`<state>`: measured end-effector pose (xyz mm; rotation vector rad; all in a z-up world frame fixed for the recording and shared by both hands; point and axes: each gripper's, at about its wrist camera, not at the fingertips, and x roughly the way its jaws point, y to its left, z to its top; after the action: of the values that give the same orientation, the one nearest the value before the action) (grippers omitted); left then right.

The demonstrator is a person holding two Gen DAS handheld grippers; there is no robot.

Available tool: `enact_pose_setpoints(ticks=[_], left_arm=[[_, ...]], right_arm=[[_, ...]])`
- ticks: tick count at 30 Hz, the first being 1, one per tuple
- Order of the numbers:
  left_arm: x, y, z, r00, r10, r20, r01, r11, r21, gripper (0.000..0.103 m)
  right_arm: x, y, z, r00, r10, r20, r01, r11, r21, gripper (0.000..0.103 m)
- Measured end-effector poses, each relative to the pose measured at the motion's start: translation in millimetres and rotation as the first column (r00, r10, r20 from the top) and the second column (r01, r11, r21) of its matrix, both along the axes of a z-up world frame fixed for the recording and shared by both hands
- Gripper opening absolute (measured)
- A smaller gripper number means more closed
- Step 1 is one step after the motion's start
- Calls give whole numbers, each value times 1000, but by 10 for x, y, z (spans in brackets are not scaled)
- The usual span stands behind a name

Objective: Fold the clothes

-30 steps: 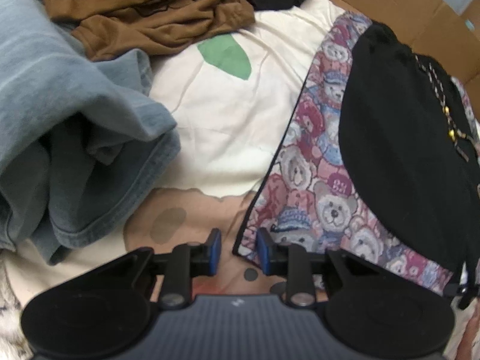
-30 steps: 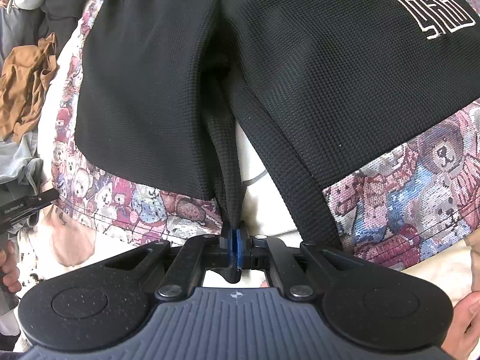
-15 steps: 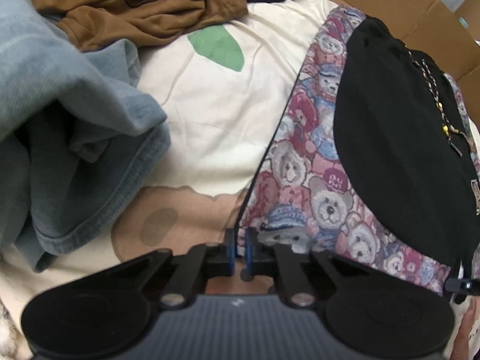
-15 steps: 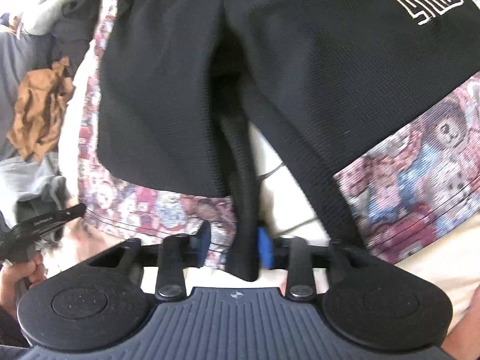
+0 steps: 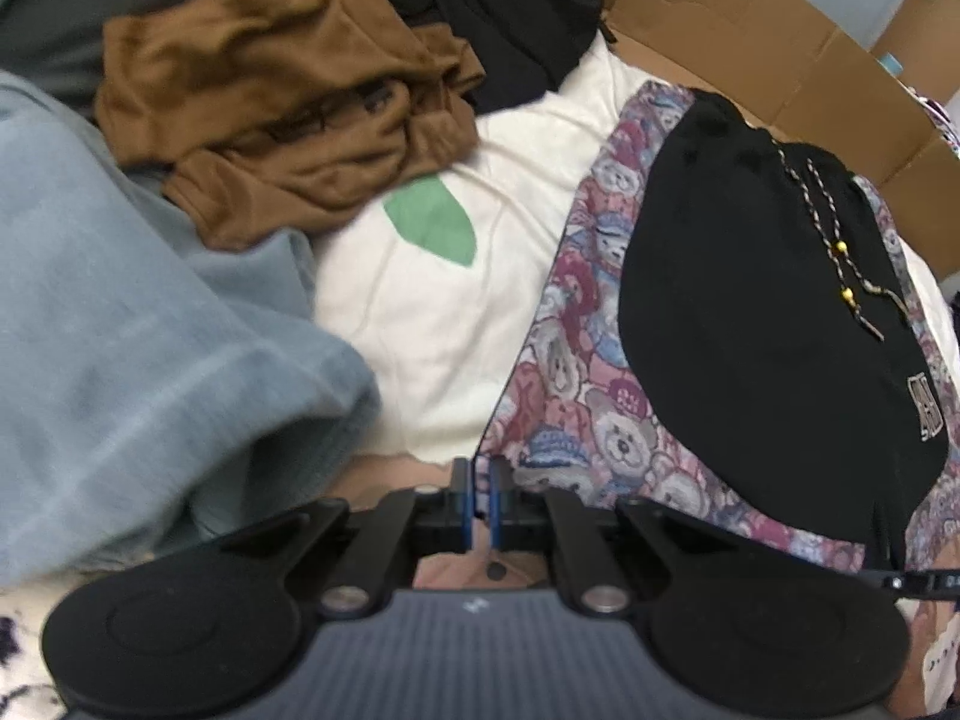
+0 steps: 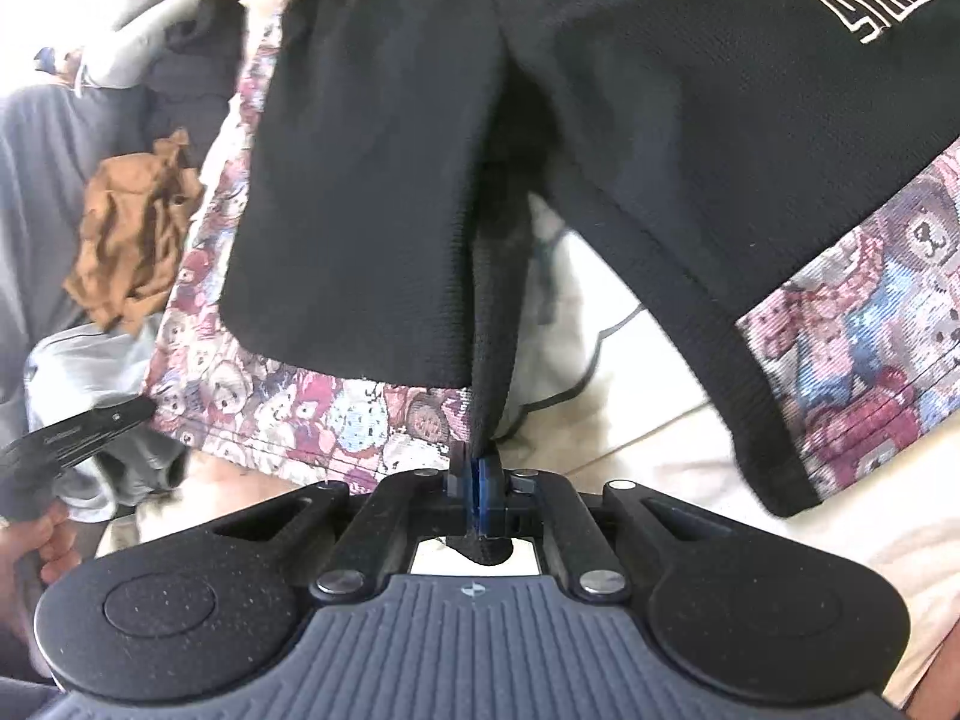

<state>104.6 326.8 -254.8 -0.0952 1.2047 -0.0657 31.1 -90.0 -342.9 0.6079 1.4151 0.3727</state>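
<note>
Both grippers grip the black-and-bear-print shorts [image 6: 690,138] lying spread on the cream bedding [image 5: 456,300], left gripper [image 5: 478,495] pinching a leg-hem corner, right gripper [image 6: 477,489] clamping the crotch fabric; no fold visible, and brown garment [image 5: 288,96] and blue garment [image 5: 138,330] sit crumpled.

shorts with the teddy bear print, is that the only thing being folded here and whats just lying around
In the job:
- black and teddy-print shorts
- left gripper, shut on the shorts' printed hem corner
- right gripper, shut on the black crotch fabric

Lying about:
- brown garment
- light blue garment
- cream bedding with green leaf print
- cardboard box
</note>
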Motion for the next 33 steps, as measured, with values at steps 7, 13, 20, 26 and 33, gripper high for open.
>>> enact_pose_setpoints(ticks=[7, 13, 20, 26, 33], left_arm=[[48, 63, 45, 1000, -1, -10, 1, 998, 69, 5], [83, 88, -247, 998, -7, -54, 13, 993, 120, 5], [139, 108, -629, 994, 6, -112, 10, 991, 136, 12], [136, 85, -314, 992, 68, -110, -61, 996, 66, 23], [203, 23, 306, 994, 85, -67, -81, 995, 56, 39]], right_arm=[[-45, 122, -234, 996, 14, -84, -10, 999, 50, 0], [-75, 244, -396, 993, 46, -108, -45, 999, 14, 0], [114, 216, -267, 987, 126, -101, -132, 990, -46, 6], [496, -104, 263, 989, 147, -5, -146, 981, -125, 33], [849, -384, 797, 992, 103, 79, -89, 982, -164, 36]])
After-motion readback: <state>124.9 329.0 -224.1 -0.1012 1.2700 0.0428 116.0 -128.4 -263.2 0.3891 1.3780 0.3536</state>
